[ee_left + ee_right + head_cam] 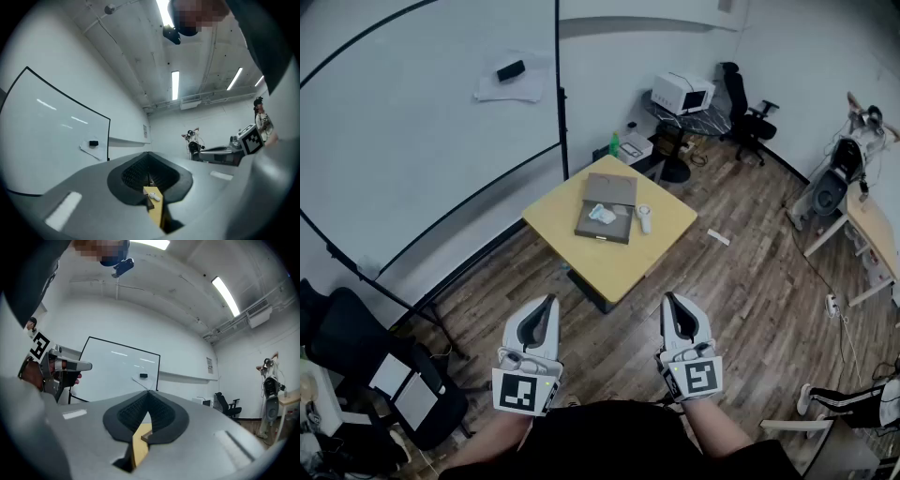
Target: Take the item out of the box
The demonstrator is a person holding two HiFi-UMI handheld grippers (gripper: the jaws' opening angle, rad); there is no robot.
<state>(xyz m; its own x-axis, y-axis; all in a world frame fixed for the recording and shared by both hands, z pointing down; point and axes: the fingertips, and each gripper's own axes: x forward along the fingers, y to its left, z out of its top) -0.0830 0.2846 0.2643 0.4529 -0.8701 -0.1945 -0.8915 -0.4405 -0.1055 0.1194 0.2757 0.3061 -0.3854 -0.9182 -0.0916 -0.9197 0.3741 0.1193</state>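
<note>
Head view: wood-plank floor (pixel 750 281), white walls. A large whiteboard (pixel 422 112) fills the upper left of the frame. A black office chair (pixel 748 112) and a white appliance (pixel 682 93) on a small stand sit at upper right. The square yellow bench (pixel 572 220) stands at frame centre, turned corner-on to me.

The box (pixel 605 228) sits near the middle of the bench. It is brown and open, with its lid (pixel 611 189) folded back toward the top of the frame. The long axis of box plus lid runs nearly top to bottom, leaning slightly right at the top.

The item (pixel 602 215), pale white-blue, lies inside the box in its upper left part. It reads as slanting from upper left to lower right, but it is too small for me to tell one end from the other.

A white handheld object (pixel 644 218) lies on the bench just right of the box, long axis top to bottom.

The left tongs (pixel 547 309) and right tongs (pixel 672 307) are at lower middle of the frame, well apart from the bench, both pointing up-frame toward it. In each gripper view the jaws are closed together with nothing between them.
</note>
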